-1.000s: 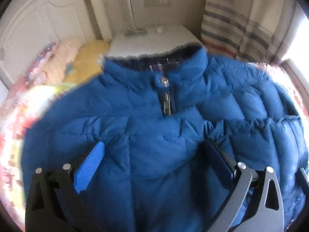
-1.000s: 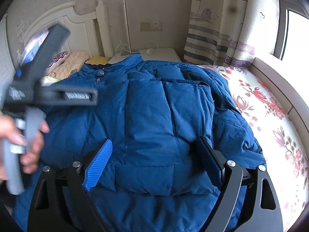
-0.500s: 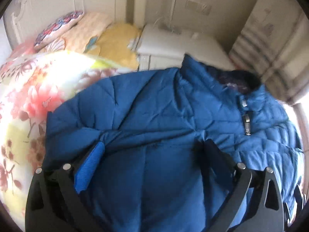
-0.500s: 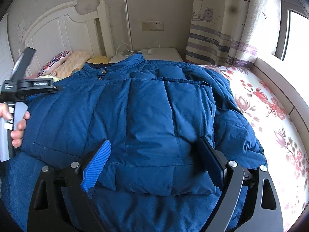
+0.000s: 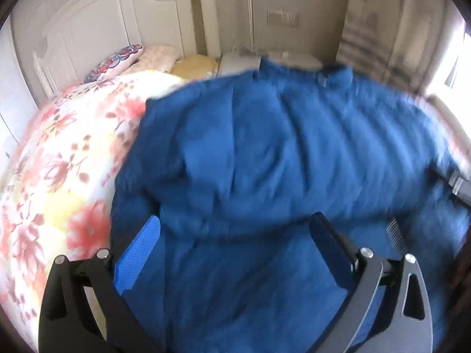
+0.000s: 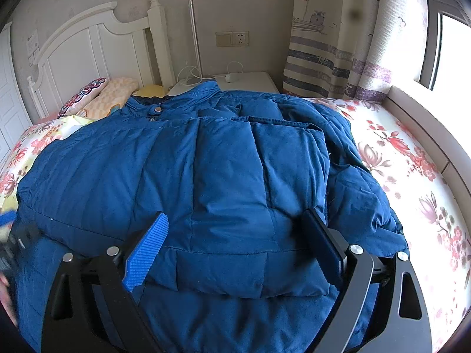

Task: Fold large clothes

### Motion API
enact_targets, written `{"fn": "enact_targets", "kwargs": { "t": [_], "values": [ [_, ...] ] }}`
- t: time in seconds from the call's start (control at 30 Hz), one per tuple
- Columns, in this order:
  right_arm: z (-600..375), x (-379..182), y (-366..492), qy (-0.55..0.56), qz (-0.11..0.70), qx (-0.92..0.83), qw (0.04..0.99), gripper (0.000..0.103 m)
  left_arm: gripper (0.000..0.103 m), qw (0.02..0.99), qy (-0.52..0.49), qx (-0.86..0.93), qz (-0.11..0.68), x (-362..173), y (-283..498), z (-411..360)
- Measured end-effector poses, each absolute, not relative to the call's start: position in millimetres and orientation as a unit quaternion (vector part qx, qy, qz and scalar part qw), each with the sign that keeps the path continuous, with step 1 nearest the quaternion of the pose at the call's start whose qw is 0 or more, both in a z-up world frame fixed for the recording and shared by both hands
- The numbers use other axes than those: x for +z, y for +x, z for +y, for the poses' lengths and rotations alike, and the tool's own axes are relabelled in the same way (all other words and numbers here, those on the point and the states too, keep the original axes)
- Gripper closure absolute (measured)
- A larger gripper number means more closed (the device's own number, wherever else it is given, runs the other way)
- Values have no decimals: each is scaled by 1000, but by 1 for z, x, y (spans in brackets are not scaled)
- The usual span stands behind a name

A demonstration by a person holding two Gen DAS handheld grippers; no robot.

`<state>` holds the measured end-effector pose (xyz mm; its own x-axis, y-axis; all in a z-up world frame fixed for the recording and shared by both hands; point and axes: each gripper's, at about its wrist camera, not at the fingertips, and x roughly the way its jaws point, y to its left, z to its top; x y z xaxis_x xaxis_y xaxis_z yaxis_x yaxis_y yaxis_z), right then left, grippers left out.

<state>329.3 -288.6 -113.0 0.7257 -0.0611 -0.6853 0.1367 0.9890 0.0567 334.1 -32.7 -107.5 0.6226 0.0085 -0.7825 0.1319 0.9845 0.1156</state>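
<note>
One blue padded jacket (image 6: 223, 182) between and beyond the jaws. Two grippers: left (image 5: 235, 250), right (image 6: 235, 247). Three pillows (image 6: 100, 97) far ahead to the left. One nightstand (image 6: 250, 79), one wall socket (image 6: 232, 38), one curtain (image 6: 338, 44).

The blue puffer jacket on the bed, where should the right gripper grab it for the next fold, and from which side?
Probably the near hem edge of the folded panel of the blue puffer jacket, coming in low from the near side. That edge forms a thick raised lip right between the open fingers of the right gripper, so the jaws could close over it.
</note>
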Motion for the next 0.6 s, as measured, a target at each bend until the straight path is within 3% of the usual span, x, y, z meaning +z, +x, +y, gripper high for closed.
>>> {"fn": "enact_targets", "kwargs": {
  "t": [0.1, 0.33, 0.53, 0.6],
  "values": [
    [-288, -112, 329, 49, 367, -54, 927, 15, 2, 889, 40, -55, 453, -123, 344, -19],
    [-284, -113, 330, 41, 370, -57, 927, 12, 2, 892, 48, -44, 448, -125, 337, -27],
    [-282, -82, 289, 114, 328, -35, 937, 10, 2, 892, 47, -45, 448, -124, 338, -25],
    [-272, -80, 284, 77, 330, -42, 940, 10, 2, 892, 47, -46, 448, -125, 344, -20]
  ]
}}
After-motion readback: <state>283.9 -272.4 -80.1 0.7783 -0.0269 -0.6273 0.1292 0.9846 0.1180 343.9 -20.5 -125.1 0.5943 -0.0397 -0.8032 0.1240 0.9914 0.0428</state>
